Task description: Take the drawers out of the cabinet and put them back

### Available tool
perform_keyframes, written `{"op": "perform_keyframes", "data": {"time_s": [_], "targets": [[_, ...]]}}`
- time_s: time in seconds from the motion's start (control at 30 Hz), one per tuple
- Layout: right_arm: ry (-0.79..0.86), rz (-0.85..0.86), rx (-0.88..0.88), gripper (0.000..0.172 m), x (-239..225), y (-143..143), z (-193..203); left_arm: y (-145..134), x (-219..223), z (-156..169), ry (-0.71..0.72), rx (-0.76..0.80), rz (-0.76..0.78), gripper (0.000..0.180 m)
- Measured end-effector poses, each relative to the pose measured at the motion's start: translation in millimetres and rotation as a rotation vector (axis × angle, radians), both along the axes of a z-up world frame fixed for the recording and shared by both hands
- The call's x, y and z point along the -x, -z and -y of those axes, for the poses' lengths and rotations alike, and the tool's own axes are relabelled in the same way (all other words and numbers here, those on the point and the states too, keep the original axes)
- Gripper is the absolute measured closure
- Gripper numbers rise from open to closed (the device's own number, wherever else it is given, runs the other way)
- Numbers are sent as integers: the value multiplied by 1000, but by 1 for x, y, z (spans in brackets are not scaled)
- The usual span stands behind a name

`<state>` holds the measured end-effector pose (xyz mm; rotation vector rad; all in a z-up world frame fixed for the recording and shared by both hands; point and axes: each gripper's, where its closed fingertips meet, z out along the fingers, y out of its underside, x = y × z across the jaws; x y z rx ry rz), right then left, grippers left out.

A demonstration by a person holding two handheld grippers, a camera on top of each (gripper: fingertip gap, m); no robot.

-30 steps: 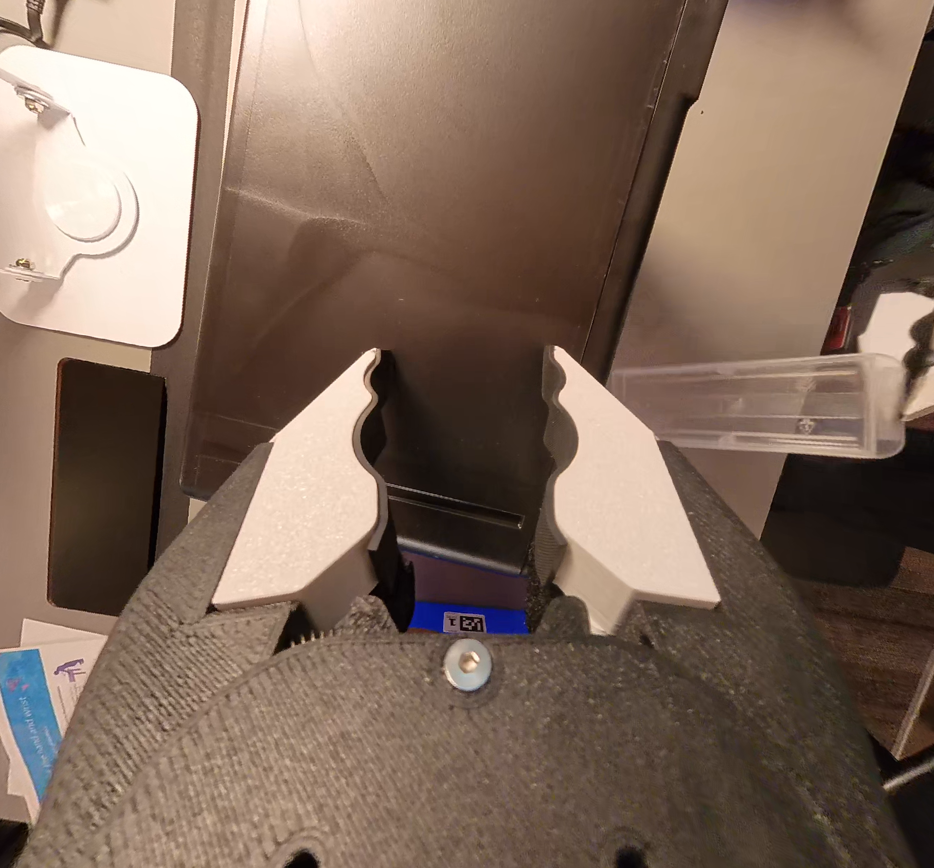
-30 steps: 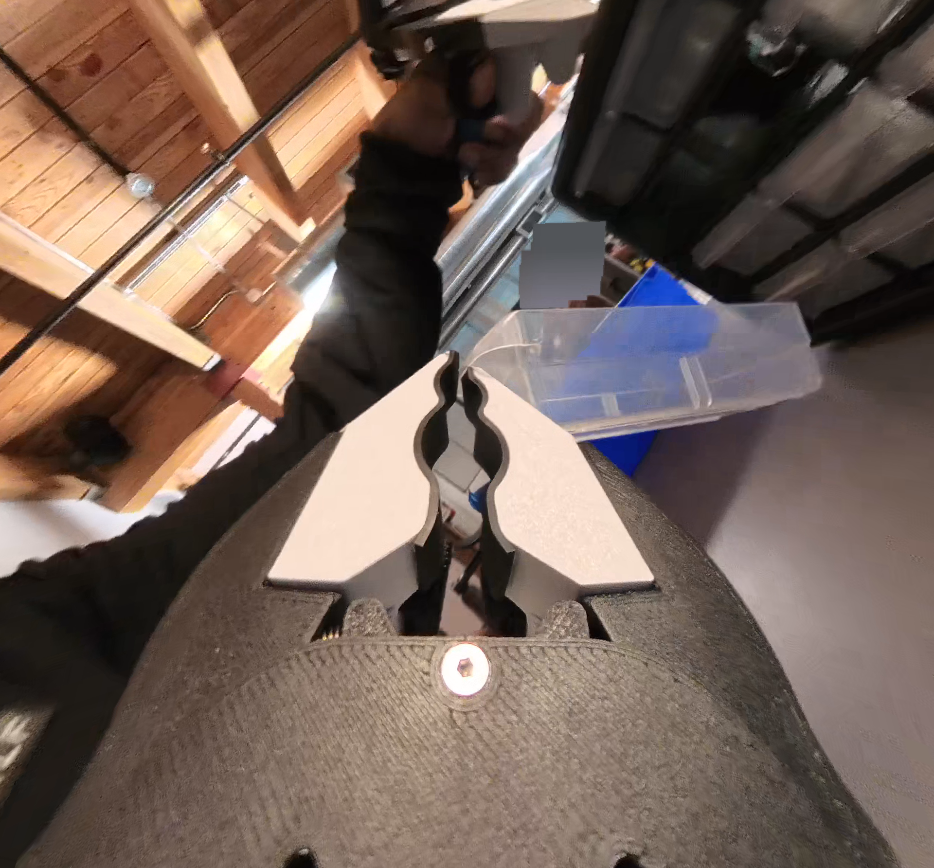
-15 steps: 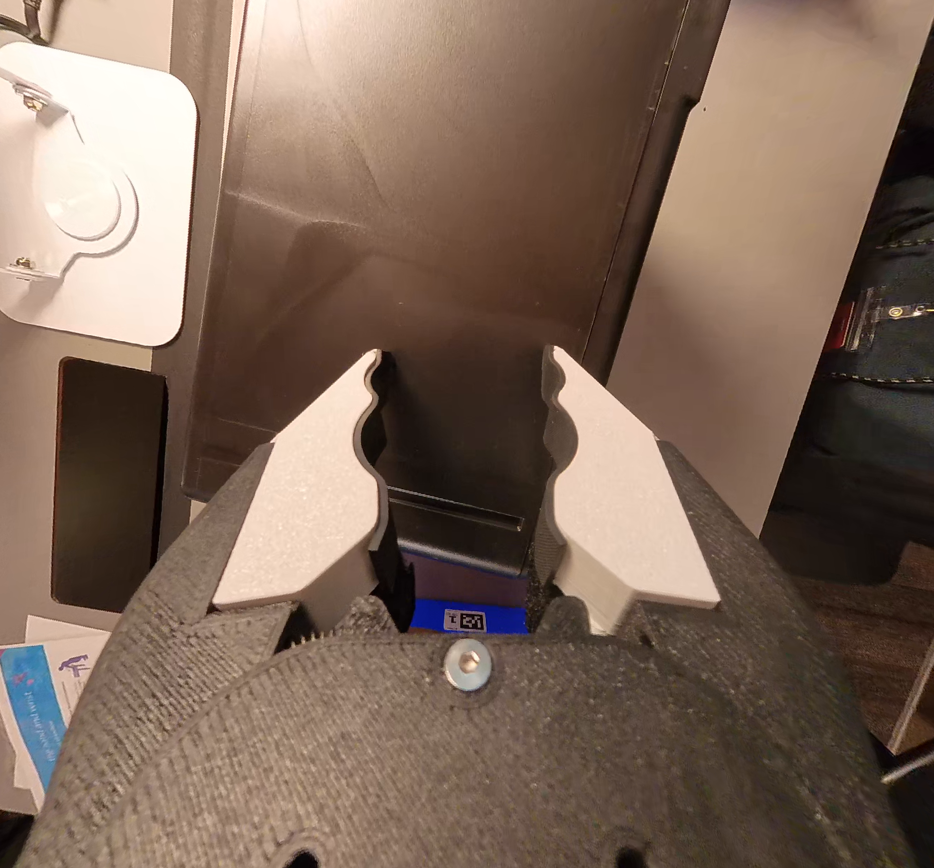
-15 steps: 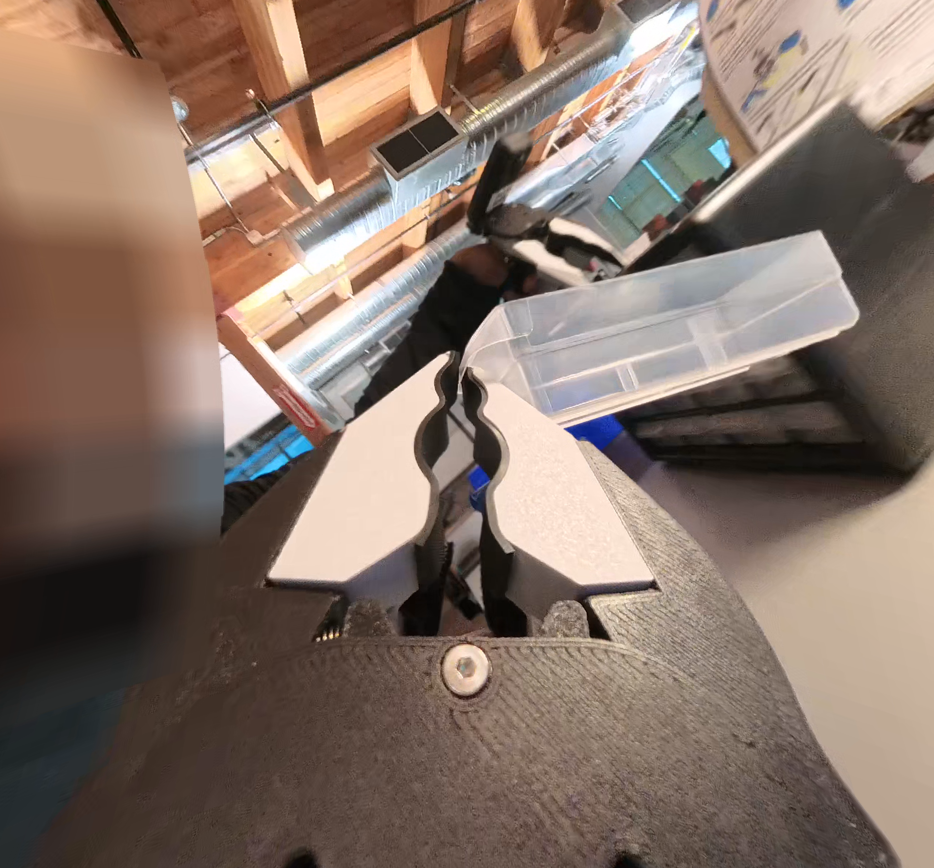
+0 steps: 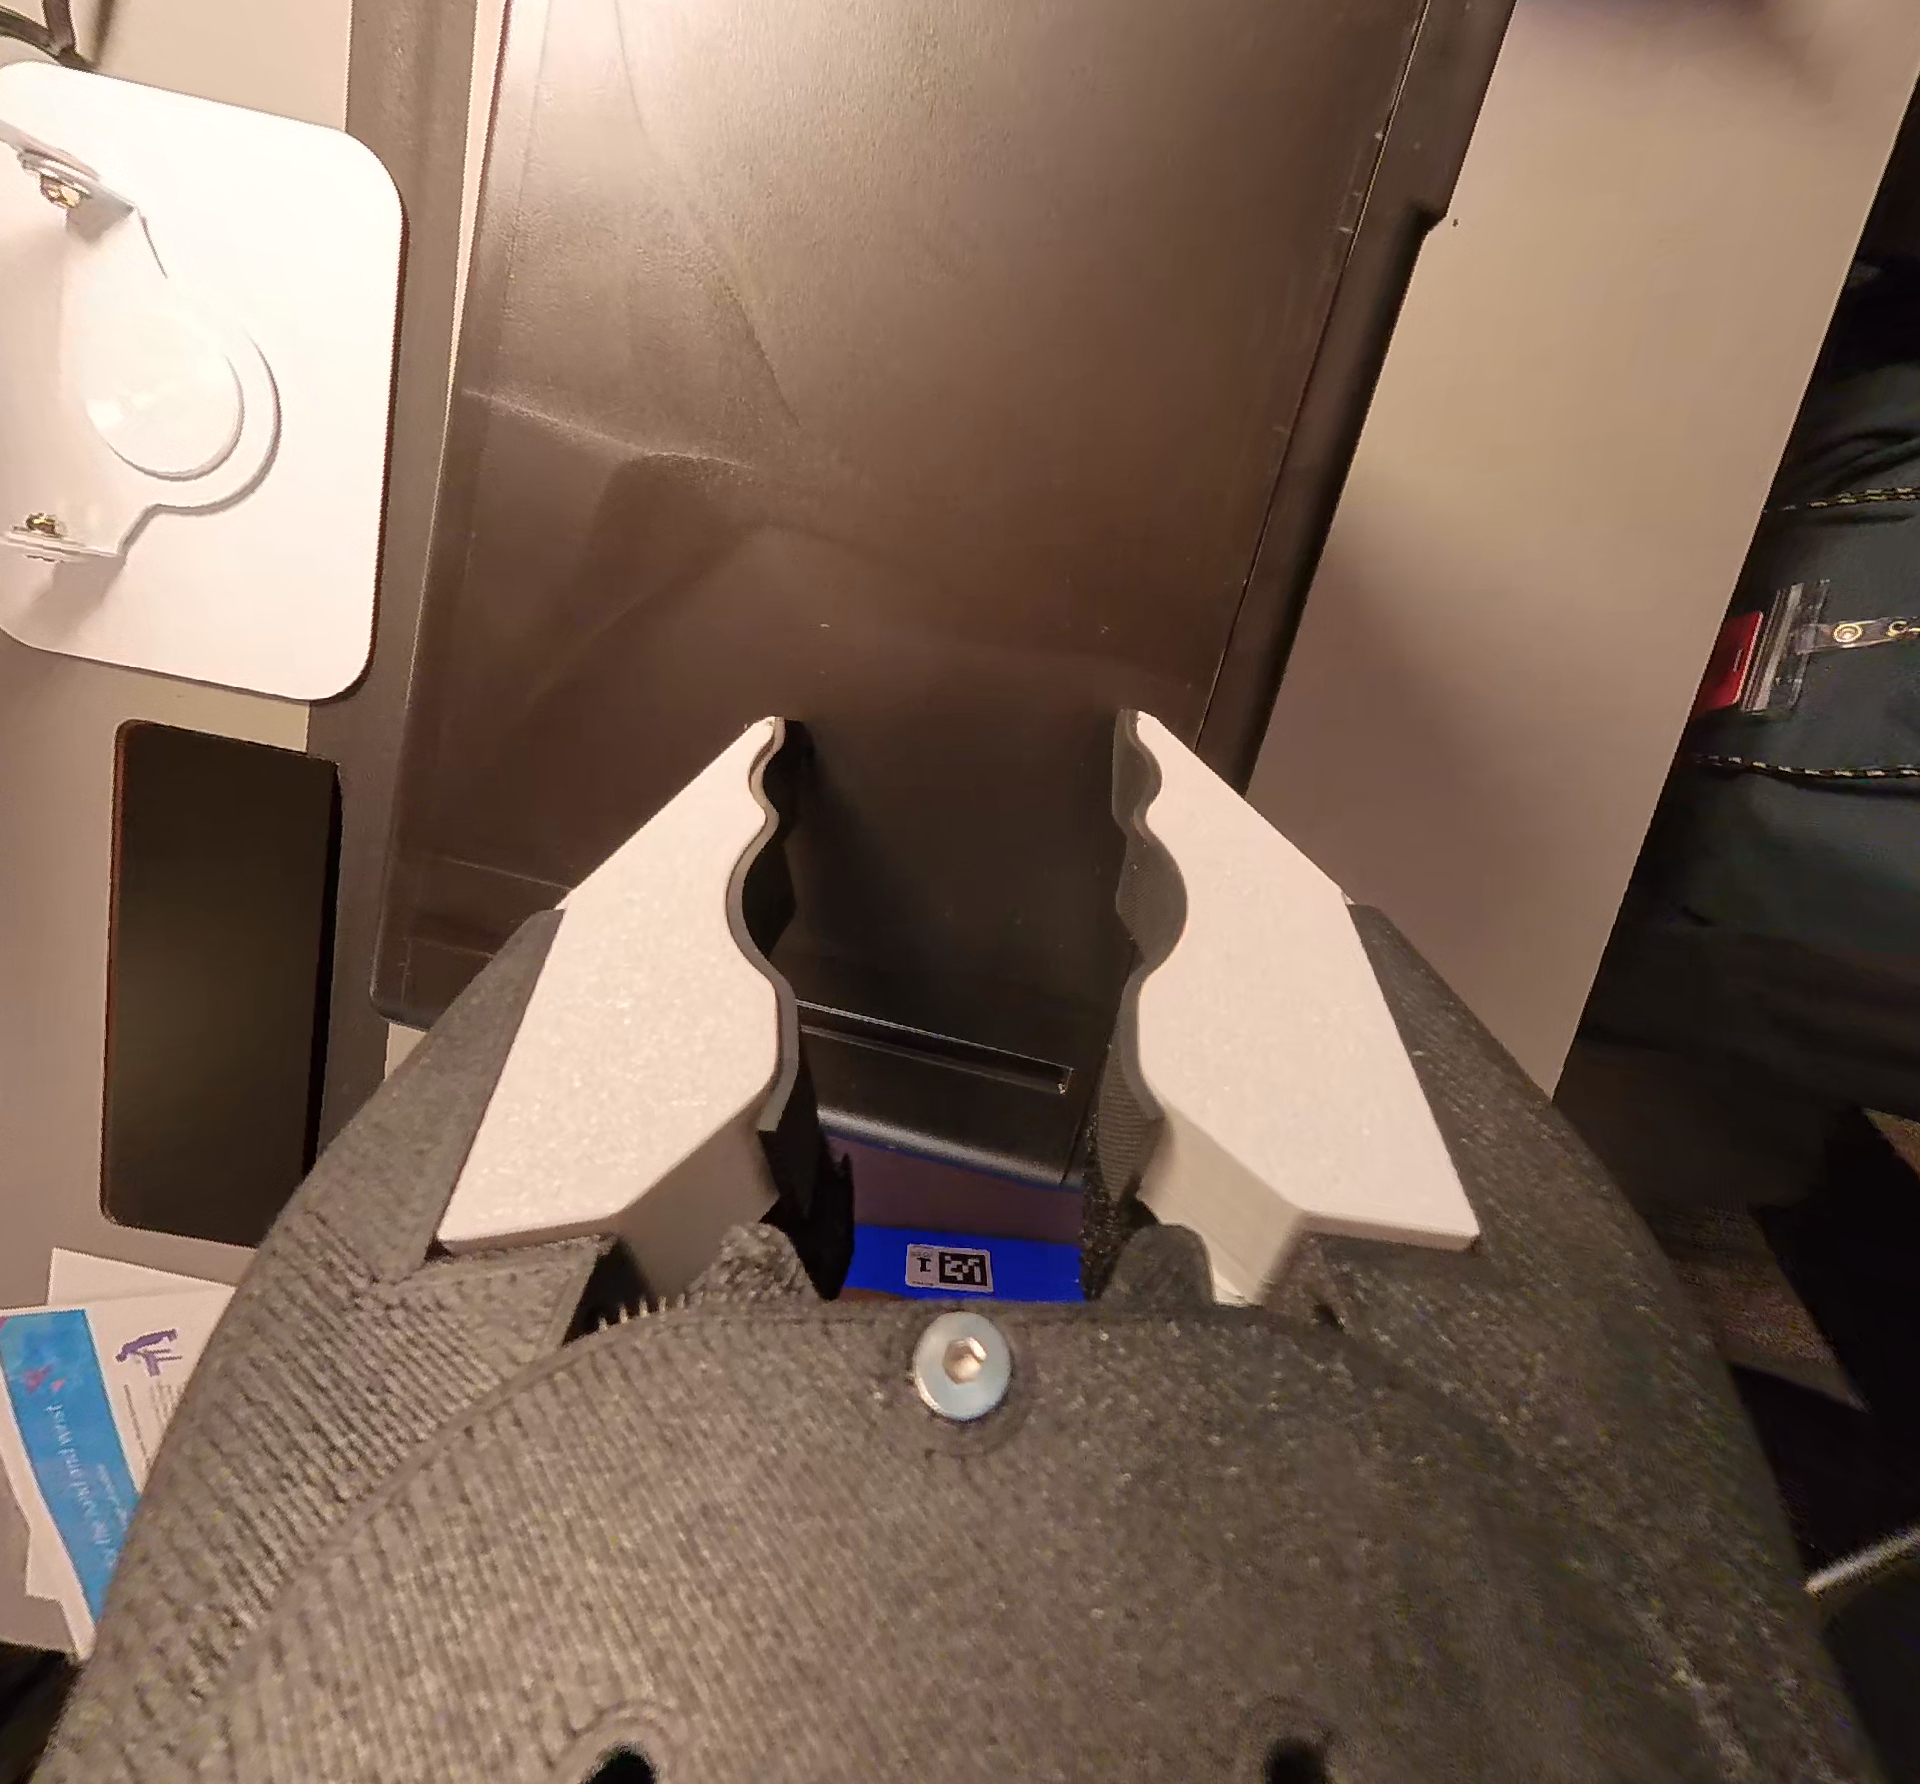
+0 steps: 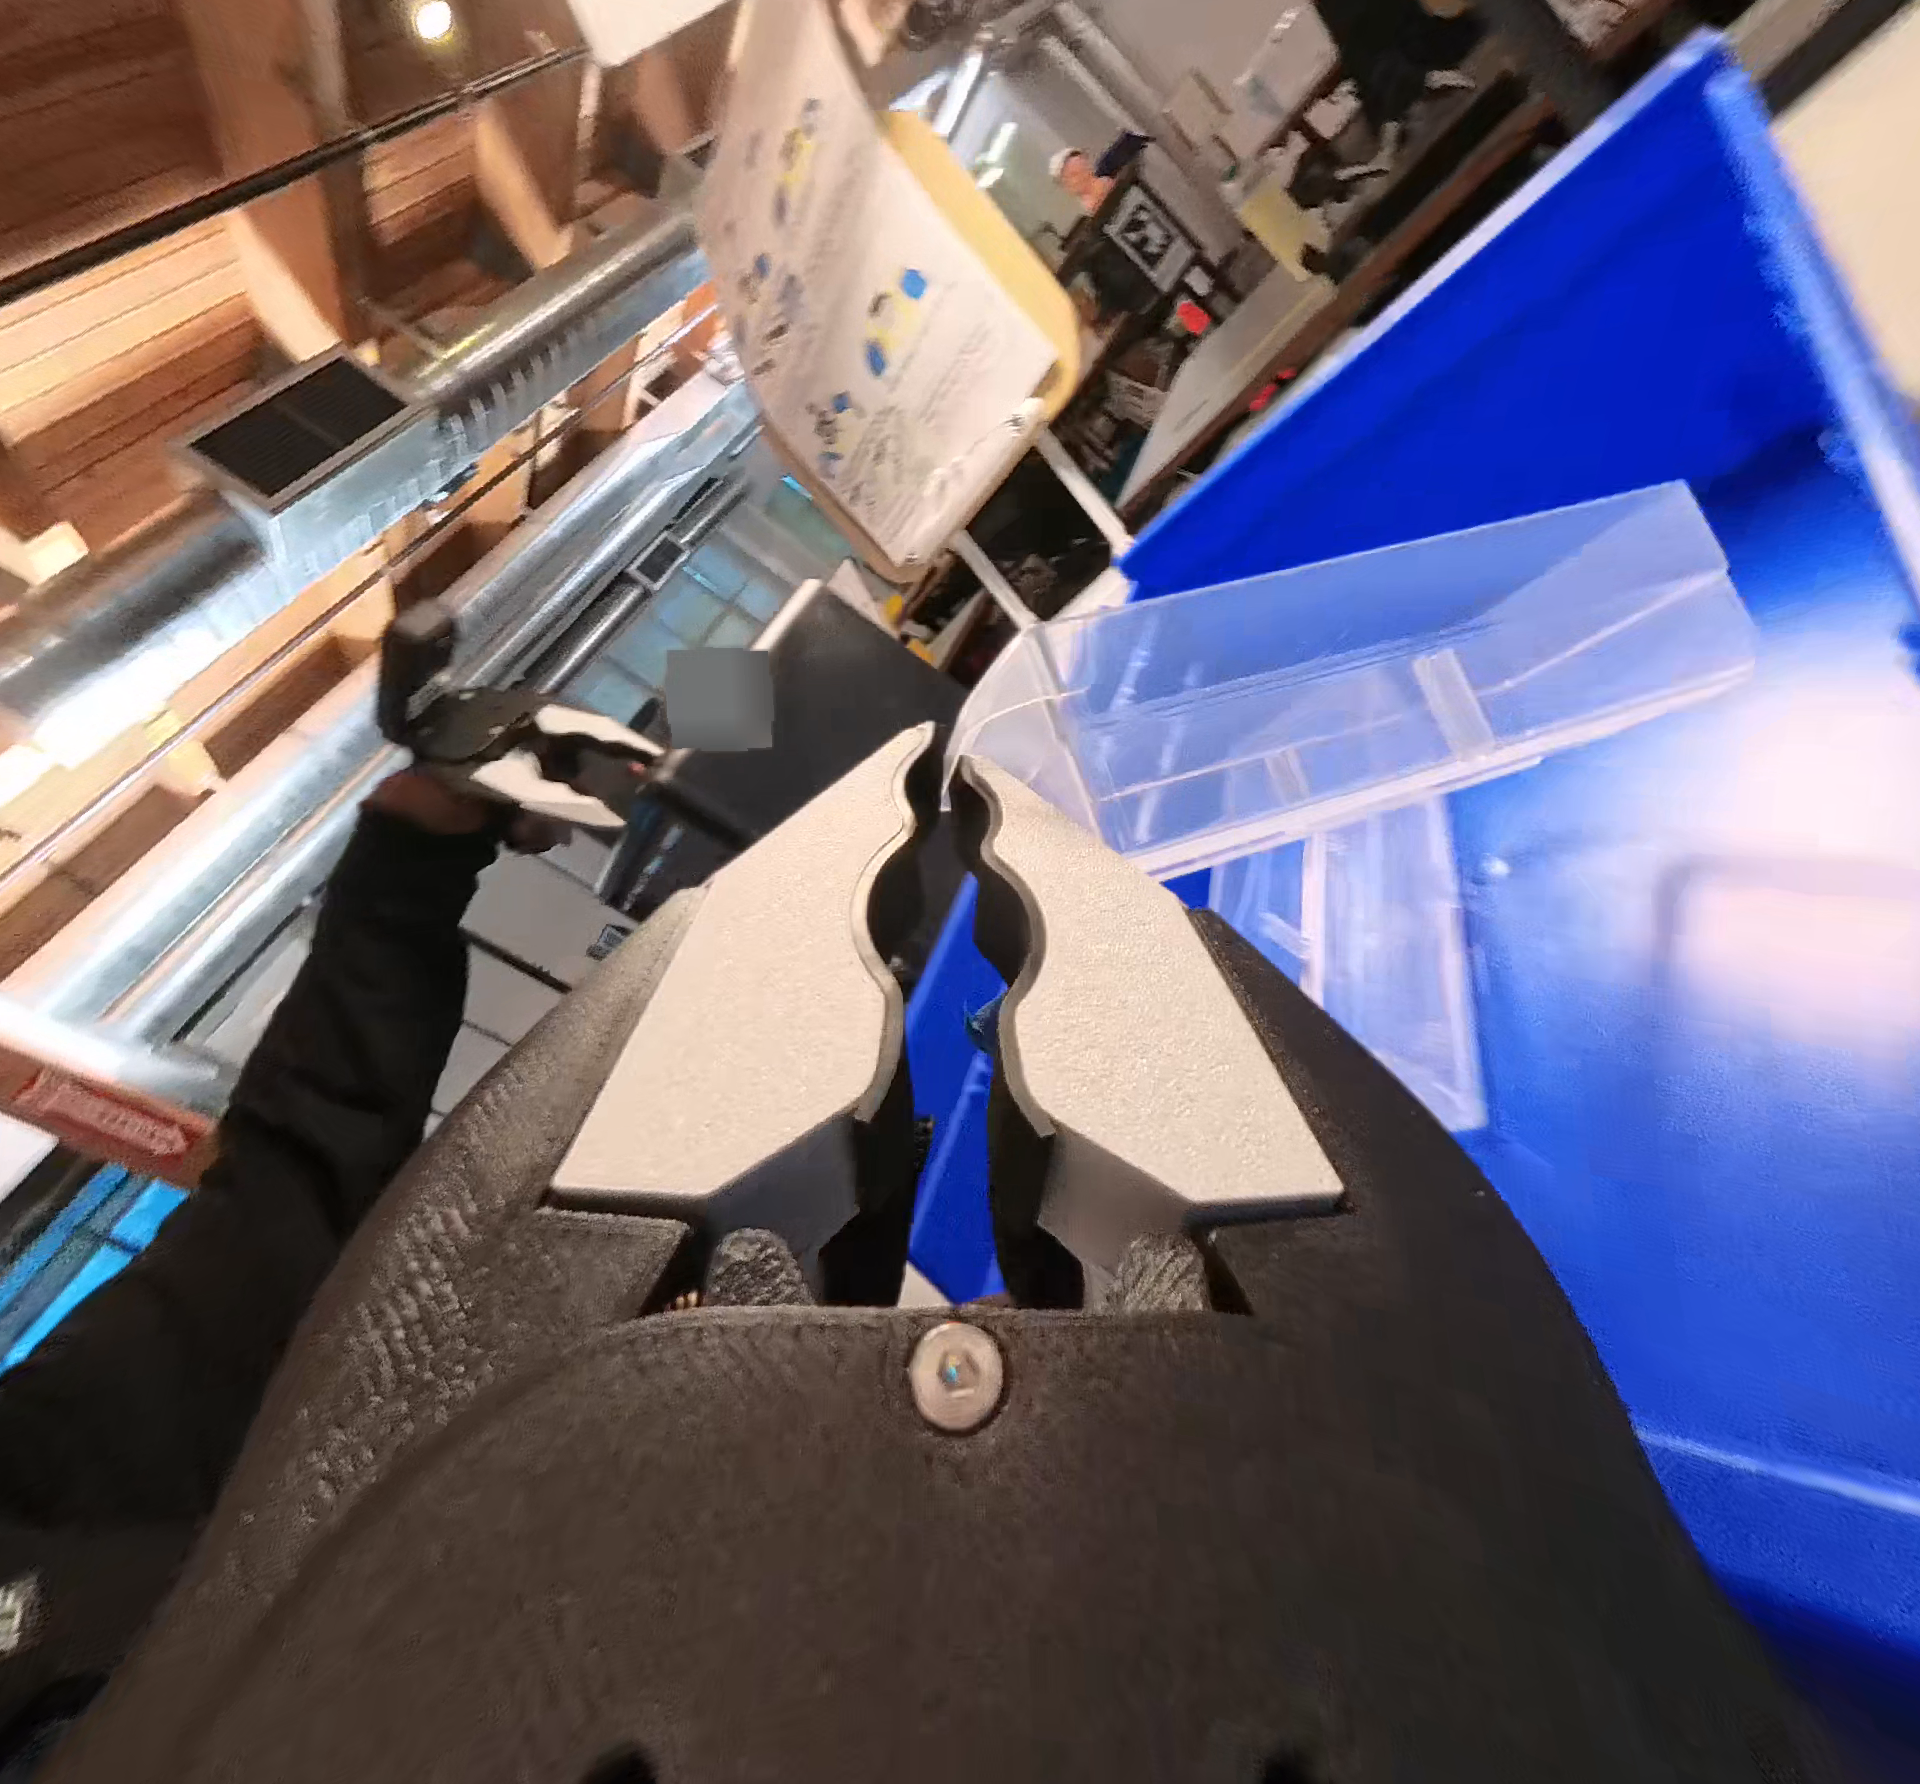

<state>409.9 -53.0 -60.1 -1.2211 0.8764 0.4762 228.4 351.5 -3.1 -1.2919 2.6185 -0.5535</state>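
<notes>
The left tongs [image 5: 951, 726] gape over the black cabinet's [image 5: 935, 332] top, gripping nothing. The right tongs [image 6: 943, 766] pinch the curved front lip of a clear plastic drawer [image 6: 1403, 695], hanging over the blue bin [image 6: 1558, 363]. It looks light, stiff and slick; that lip seems the natural handle.

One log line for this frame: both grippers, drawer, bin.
left gripper open over black cabinet | right gripper shut on clear drawer lip | above blue bin

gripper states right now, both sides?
Left gripper: open, nothing held, fingers spread above the black plastic cabinet top.
Right gripper: closed on the front lip of a clear plastic drawer, over the blue plastic bin.
</notes>
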Motion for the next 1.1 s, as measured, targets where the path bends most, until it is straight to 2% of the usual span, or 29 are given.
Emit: {"op": "perform_keyframes", "data": {"time_s": [0.2,0.23,0.33,0.4,0.57,0.63,0.73,0.9,1.0,1.1], "targets": [[35,-146,142,172,-3,46,-3,0,0,0,8,-7,-8,112],[73,-168,175,165,-6,52,1,0,0,0,9,-7,-8,112],[136,-152,296,117,-9,59,13,0,-1,0,12,-6,-6,112],[148,-112,368,102,-4,58,17,0,-1,0,12,-5,-5,112],[207,66,561,98,11,48,31,0,-1,1,10,-5,-4,112],[200,112,565,98,20,40,30,0,-1,1,11,-6,-4,112],[62,154,425,98,58,16,0,0,-1,1,10,-6,-4,112],[-230,222,178,106,161,-14,-85,0,-1,1,7,-10,-10,112],[-367,212,40,116,222,-17,-144,0,-1,0,8,-14,-15,112],[-396,135,-57,122,248,-8,-205,0,-1,0,7,-18,-18,112]]}}
